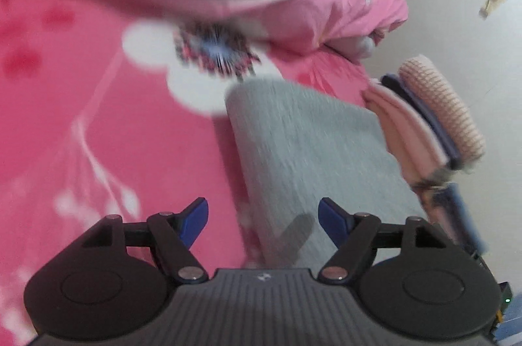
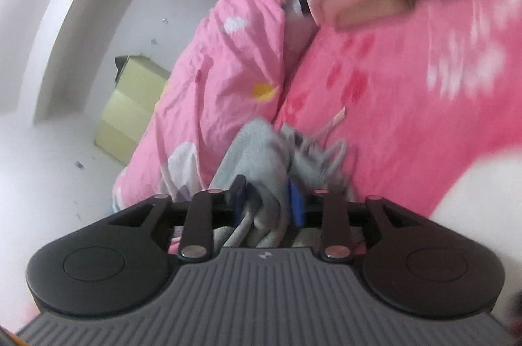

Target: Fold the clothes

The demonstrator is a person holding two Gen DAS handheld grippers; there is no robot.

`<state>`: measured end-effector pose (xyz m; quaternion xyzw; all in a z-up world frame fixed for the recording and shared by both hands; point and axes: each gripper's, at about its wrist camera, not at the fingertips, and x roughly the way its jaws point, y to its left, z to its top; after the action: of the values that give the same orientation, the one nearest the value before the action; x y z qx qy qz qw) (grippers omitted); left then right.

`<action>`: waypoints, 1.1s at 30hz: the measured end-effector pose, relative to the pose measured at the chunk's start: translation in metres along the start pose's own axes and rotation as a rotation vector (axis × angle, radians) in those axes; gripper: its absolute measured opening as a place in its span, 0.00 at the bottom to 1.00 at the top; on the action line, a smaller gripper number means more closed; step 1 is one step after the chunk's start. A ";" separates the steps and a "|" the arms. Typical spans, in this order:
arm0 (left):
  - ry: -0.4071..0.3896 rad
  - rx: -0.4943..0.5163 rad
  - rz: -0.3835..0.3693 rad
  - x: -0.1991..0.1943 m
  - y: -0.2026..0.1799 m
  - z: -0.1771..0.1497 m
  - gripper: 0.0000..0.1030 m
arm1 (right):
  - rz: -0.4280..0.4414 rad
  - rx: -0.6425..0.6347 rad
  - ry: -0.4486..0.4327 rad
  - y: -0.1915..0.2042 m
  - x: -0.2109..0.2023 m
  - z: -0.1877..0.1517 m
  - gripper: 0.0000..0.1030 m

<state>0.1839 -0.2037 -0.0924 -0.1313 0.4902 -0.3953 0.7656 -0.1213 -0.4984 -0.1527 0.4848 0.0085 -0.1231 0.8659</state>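
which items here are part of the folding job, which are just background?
Job:
grey garment
left gripper, open above it
right gripper, grey cloth between its fingers
folded stack

Background:
pink bedsheet
pink quilt
yellow box

Soft even light, heavy motion blur, fisheye-bent edges

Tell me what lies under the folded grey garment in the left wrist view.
The folded grey garment rests on the pink flower-print bedsheet, which shows along its left edge. Whatever is directly beneath the garment is covered. A stack of folded clothes sits at its right.
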 end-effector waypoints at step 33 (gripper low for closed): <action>0.079 -0.123 -0.343 -0.045 0.053 -0.022 0.45 | 0.130 0.108 0.819 0.034 0.079 -0.023 0.58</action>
<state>0.1812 -0.1319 -0.1058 -0.2439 0.5137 -0.4941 0.6576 -0.0350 -0.4778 -0.1473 0.5377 0.3149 0.1346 0.7704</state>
